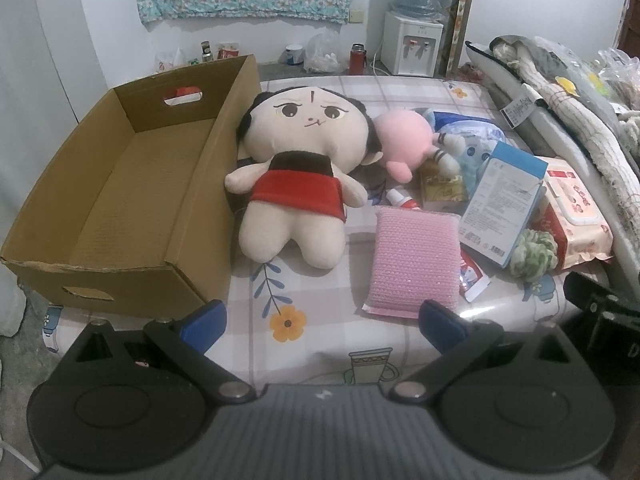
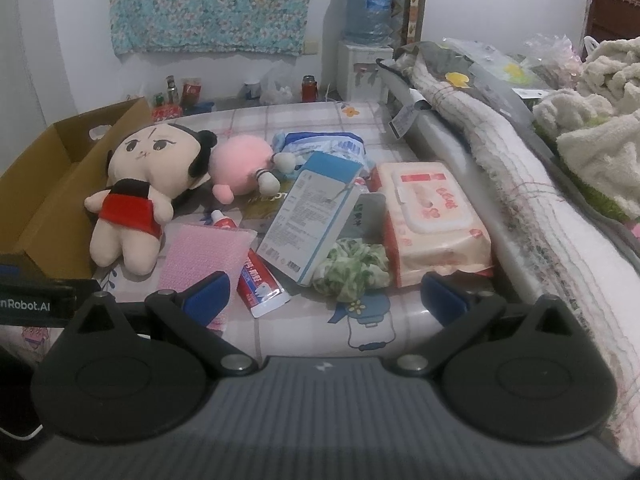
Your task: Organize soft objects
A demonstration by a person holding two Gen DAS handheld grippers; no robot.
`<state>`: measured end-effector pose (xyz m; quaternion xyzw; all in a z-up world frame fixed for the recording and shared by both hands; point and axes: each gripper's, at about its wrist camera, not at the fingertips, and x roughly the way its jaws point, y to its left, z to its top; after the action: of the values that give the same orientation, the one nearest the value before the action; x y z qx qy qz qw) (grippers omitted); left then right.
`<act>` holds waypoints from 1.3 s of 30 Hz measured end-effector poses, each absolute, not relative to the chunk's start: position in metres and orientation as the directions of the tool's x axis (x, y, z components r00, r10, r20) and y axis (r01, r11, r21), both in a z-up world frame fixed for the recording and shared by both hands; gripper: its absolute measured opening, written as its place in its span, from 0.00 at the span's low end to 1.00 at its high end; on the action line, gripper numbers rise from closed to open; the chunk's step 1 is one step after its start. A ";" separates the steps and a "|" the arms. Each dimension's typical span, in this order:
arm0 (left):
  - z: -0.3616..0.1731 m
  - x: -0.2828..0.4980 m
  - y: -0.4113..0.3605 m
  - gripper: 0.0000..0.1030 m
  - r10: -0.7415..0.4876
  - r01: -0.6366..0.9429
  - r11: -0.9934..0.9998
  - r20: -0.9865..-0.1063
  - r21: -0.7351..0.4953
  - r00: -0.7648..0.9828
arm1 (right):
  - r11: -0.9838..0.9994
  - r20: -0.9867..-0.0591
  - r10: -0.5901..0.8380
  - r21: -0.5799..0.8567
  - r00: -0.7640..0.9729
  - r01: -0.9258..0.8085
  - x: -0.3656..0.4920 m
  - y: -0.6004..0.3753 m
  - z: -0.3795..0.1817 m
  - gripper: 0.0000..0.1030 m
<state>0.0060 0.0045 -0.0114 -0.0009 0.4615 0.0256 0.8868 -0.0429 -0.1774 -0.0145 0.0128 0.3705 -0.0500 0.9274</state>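
A cream plush doll in a red dress (image 1: 298,168) lies on the table beside an open cardboard box (image 1: 120,192); it also shows in the right wrist view (image 2: 136,192), as does the box (image 2: 44,200). A pink plush (image 1: 402,138) (image 2: 240,164) lies to its right. A pink sponge pad (image 1: 414,256) (image 2: 200,256) and a green scrunchie (image 1: 534,254) (image 2: 352,272) lie nearer. My left gripper (image 1: 322,326) is open and empty, short of the sponge. My right gripper (image 2: 326,300) is open and empty, short of the scrunchie.
A blue-white carton (image 2: 312,212), a toothpaste tube (image 2: 260,284), a wet-wipes pack (image 2: 434,216) and a blue plastic packet (image 2: 324,144) crowd the table's middle. Folded blankets (image 2: 520,168) rise along the right. A water dispenser (image 1: 412,40) and bottles stand behind.
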 end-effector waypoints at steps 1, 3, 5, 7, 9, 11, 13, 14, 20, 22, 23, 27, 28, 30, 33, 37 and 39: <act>-0.011 0.006 0.004 1.00 0.045 -0.046 0.999 -0.819 0.023 0.572 | 0.995 -0.690 -0.082 -0.012 0.719 0.102 -0.042 -0.178 -0.016 0.99; -0.012 0.006 0.005 1.00 0.046 -0.046 0.999 -0.819 0.024 0.572 | 0.995 -0.692 -0.078 -0.009 0.717 0.099 -0.042 -0.178 -0.016 0.99; -0.012 0.007 0.005 1.00 0.045 -0.047 0.999 -0.819 0.023 0.572 | 0.995 -0.693 -0.077 -0.009 0.716 0.098 -0.042 -0.178 -0.016 0.99; -0.012 0.007 0.005 1.00 0.046 -0.047 0.999 -0.819 0.024 0.572 | 0.995 -0.694 -0.076 -0.008 0.716 0.097 -0.042 -0.177 -0.015 0.99; -0.012 0.007 0.005 1.00 0.046 -0.046 0.999 -0.819 0.023 0.572 | 0.995 -0.694 -0.073 -0.006 0.716 0.096 -0.042 -0.177 -0.015 0.99; -0.012 0.007 0.005 1.00 0.046 -0.046 0.999 -0.819 0.024 0.572 | 0.996 -0.693 -0.072 -0.006 0.717 0.095 -0.042 -0.177 -0.015 0.99; -0.012 0.007 0.005 1.00 0.046 -0.046 0.999 -0.818 0.024 0.573 | 0.996 -0.692 -0.071 -0.005 0.718 0.094 -0.041 -0.176 -0.015 0.99; -0.012 0.008 0.006 1.00 0.047 -0.046 0.999 -0.818 0.025 0.574 | 0.996 -0.692 -0.071 -0.005 0.718 0.093 -0.041 -0.176 -0.014 0.99; -0.011 0.008 0.006 1.00 0.047 -0.046 0.999 -0.818 0.025 0.573 | 0.996 -0.691 -0.067 -0.004 0.720 0.089 -0.041 -0.175 -0.013 0.99; -0.011 0.008 0.006 1.00 0.047 -0.046 0.999 -0.819 0.026 0.572 | 0.996 -0.691 -0.067 -0.004 0.720 0.089 -0.041 -0.175 -0.013 0.99; -0.011 0.008 0.006 1.00 0.047 -0.046 0.999 -0.818 0.025 0.573 | 0.996 -0.691 -0.067 -0.003 0.720 0.090 -0.041 -0.175 -0.013 0.99; -0.011 0.008 0.006 1.00 0.047 -0.046 0.999 -0.819 0.025 0.572 | 0.996 -0.691 -0.067 -0.004 0.720 0.089 -0.041 -0.175 -0.013 0.99; -0.012 0.008 0.006 1.00 0.047 -0.046 0.999 -0.819 0.025 0.572 | 0.996 -0.691 -0.067 -0.004 0.720 0.089 -0.041 -0.175 -0.013 0.99; -0.011 0.008 0.006 1.00 0.048 -0.046 0.999 -0.818 0.026 0.573 | 0.996 -0.691 -0.067 -0.004 0.720 0.089 -0.041 -0.175 -0.013 0.99; -0.012 0.008 0.006 1.00 0.048 -0.046 0.999 -0.819 0.026 0.572 | 0.996 -0.691 -0.066 -0.004 0.720 0.088 -0.041 -0.176 -0.013 0.99; -0.010 0.009 0.005 1.00 0.048 -0.046 0.999 -0.819 0.027 0.571 | 0.996 -0.691 -0.066 -0.003 0.720 0.088 -0.040 -0.176 -0.013 0.99; -0.011 0.009 0.005 1.00 0.048 -0.046 0.999 -0.819 0.027 0.571 | 0.996 -0.690 -0.065 -0.003 0.720 0.087 -0.040 -0.176 -0.013 0.99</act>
<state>0.0088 0.0055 -0.0105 0.0012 0.4623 0.0266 0.8863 -0.0404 -0.1755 -0.0131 0.0146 0.3716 -0.0410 0.9274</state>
